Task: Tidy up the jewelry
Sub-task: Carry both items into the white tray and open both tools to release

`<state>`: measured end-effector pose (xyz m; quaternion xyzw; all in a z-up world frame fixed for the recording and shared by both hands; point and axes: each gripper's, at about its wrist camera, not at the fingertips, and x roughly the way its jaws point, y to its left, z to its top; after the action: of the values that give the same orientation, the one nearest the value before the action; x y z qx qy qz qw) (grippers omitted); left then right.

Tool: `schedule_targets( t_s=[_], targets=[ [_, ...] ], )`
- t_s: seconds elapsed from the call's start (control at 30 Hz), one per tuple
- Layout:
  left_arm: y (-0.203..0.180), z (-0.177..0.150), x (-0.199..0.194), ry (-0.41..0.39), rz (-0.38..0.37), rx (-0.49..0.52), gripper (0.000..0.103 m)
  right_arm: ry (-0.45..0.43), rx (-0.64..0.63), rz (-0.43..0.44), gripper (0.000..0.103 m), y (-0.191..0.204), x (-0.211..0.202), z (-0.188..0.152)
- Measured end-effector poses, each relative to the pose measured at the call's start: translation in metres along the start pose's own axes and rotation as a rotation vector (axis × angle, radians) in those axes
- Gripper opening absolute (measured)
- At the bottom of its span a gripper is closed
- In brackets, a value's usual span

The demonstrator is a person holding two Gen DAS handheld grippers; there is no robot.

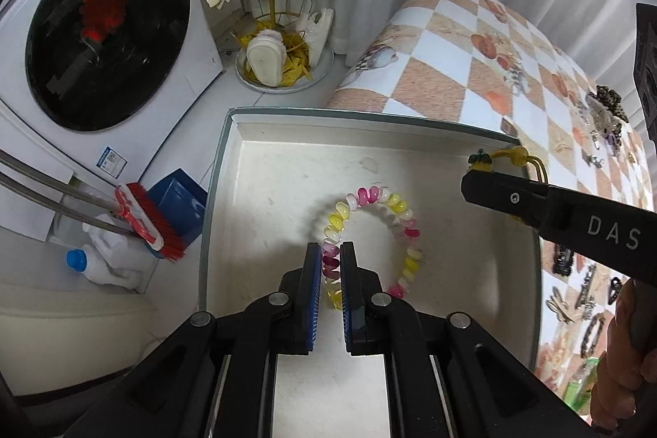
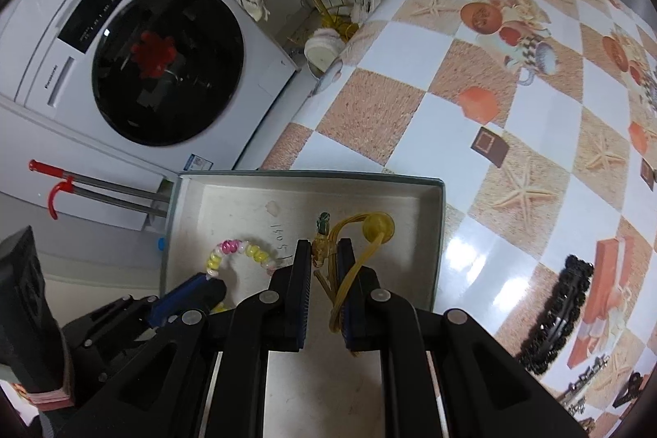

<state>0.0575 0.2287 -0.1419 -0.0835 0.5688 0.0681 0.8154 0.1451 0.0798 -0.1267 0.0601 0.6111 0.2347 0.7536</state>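
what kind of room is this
Probably a home laundry or utility corner: a front-loading washing machine, a red scrubbing brush beside a detergent bottle on the floor, and a gold rack hung with slippers and cloths.

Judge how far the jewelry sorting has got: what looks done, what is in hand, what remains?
Done: nothing lies loose in the box yet. In hand: the left gripper is shut on the pink-and-yellow spiral band above the box floor; the right gripper is shut on the yellow cord tie over it. Left: releasing both, then the clips on the checkered table, like the black clip.
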Motion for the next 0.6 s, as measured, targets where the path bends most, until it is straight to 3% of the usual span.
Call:
schedule_targets(
  t_s=[0.6],
  targets=[
    [-0.003,0.004,0.017,0.044,0.079,0.031,0.014,0.046,0.031,-0.012,0.014,-0.015,0.019,0.004]
  ],
)
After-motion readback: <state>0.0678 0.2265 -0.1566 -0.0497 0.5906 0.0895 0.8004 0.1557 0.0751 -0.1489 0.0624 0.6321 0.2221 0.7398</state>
